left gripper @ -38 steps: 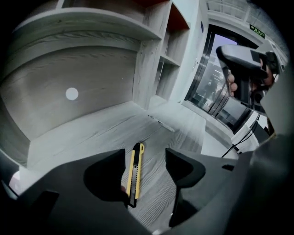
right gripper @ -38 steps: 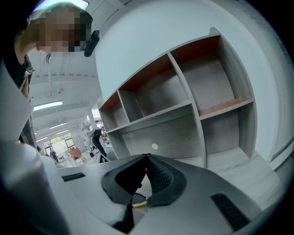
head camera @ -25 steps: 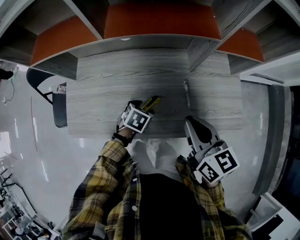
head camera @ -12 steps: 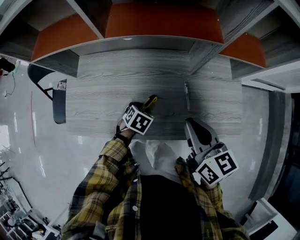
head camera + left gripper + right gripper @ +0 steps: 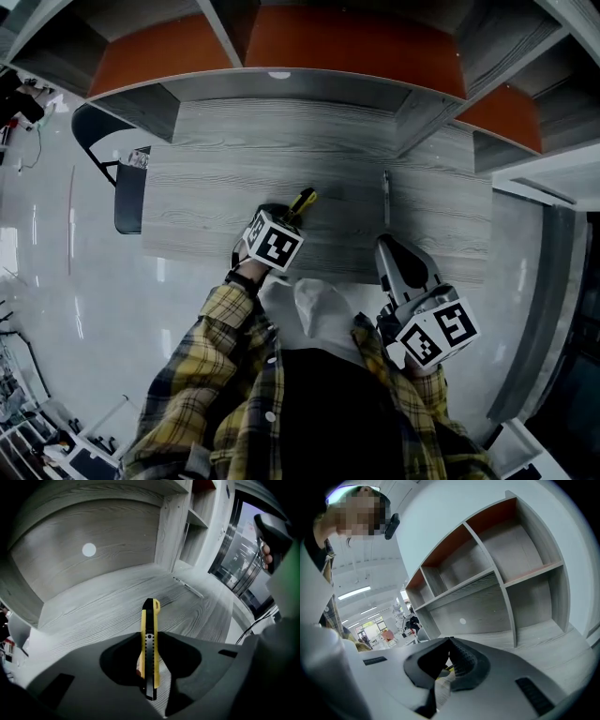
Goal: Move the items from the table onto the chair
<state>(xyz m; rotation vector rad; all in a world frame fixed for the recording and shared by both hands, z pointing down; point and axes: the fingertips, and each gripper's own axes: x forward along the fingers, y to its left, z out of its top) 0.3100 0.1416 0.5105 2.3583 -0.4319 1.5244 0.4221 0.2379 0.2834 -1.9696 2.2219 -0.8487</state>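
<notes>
A yellow and black utility knife [image 5: 150, 645] stands on edge between the jaws of my left gripper [image 5: 149, 641], which are closing, their pads against its sides. In the head view the knife [image 5: 302, 201] sticks out past my left gripper [image 5: 289, 217] over the middle of the grey wood table [image 5: 225, 178]. A silver pen [image 5: 385, 192] lies on the table to the right, also visible as the pen [image 5: 188, 587] in the left gripper view. My right gripper [image 5: 387, 248] is shut and empty at the table's front edge. The dark chair [image 5: 127, 192] stands off the table's left end.
A shelf unit with orange back panels [image 5: 347, 42] rises behind the table. A small item [image 5: 139, 157] rests at the chair's far end. Shiny floor [image 5: 75, 281] lies to the left. The person's plaid sleeves fill the lower middle.
My left gripper's jaws have drawn in around the utility knife, which now stands on edge between them. The right gripper has stayed put. The head view has shifted slightly.
</notes>
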